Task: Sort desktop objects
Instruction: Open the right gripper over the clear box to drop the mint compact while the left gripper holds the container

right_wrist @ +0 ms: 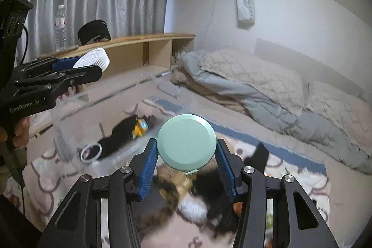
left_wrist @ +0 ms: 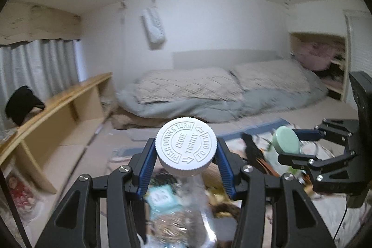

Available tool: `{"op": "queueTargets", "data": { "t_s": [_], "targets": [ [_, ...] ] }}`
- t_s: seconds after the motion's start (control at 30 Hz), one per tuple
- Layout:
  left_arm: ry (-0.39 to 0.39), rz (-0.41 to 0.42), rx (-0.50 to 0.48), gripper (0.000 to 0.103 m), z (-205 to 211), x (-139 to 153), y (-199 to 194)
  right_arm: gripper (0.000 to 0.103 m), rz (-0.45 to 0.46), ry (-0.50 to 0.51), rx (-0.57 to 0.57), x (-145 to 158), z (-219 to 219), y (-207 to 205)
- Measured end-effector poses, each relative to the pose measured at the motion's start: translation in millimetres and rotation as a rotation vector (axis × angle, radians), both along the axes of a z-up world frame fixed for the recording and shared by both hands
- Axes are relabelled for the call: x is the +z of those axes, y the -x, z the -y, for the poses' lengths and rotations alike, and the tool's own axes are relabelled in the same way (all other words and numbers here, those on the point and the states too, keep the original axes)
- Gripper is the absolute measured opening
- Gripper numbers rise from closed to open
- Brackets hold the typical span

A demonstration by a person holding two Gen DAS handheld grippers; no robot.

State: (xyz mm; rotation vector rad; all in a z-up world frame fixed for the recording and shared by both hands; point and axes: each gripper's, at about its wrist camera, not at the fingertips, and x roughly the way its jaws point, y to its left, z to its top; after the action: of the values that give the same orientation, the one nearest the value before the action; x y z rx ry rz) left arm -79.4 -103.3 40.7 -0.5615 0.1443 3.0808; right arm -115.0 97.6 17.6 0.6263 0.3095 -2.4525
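Left gripper (left_wrist: 186,150): blue pads clamped on either side of a white child-proof cap (left_wrist: 186,143), the lid of a clear plastic bottle (left_wrist: 186,206). Cap sits right at the fingertips, its embossed top face turned toward the camera and slightly upward. Bottle body runs back from the cap toward the camera, between the fingers, so its long axis lies roughly along the gripper's pointing line; label and contents blurred, not readable.

Right gripper (right_wrist: 186,150): pads closed on the rim of a mint-green round disc-shaped object (right_wrist: 186,142), gripped left and right edges. Flat face toward the camera, tilted a little up. A small brass-coloured fitting shows at its lower edge; what hangs below is blurred. No clear long axis, the object reads as a flat round.

Cross views: from the left wrist, the right gripper (left_wrist: 302,145) appears at the right, the green disc (left_wrist: 287,140) edge-on between its fingers. From the right wrist, the left gripper (right_wrist: 76,66) appears at the left, white cap (right_wrist: 93,59) at its tip; a hand (right_wrist: 16,131) holds the handle below.

Both held things are up off the patterned rug (right_wrist: 290,155). Clear plastic bin (right_wrist: 76,108) stands on the rug below the left gripper, with a white ring (right_wrist: 91,151) and dark items inside. Bed with grey and beige bedding (right_wrist: 255,85) behind; low wooden shelf (right_wrist: 139,45) along the curtain wall.
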Motion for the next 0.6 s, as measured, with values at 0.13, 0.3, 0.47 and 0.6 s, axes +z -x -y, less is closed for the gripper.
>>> {"op": "queueTargets", "data": {
  "t_s": [0.13,0.3,0.47,0.6],
  "targets": [
    [-0.037,-0.012,0.067,0.05,25.2,5.7,4.5,0.051,-0.003,0.052,0.029,12.0,23.8,15.2],
    [-0.056,0.006,0.148,0.05,51.1,0.9,14.3,0.051,0.03,0.102,0.089,13.5,60.4,31.0],
    [-0.077,0.059,0.205,0.05,68.4,-17.6,24.0,0.051,0.092,0.092,0.152,-2.6,94.5,44.0],
    [-0.111,0.084,0.236,0.05,82.7,-30.0,27.1,0.051,0.142,0.069,0.179,-20.0,116.5,56.0]
  ]
}}
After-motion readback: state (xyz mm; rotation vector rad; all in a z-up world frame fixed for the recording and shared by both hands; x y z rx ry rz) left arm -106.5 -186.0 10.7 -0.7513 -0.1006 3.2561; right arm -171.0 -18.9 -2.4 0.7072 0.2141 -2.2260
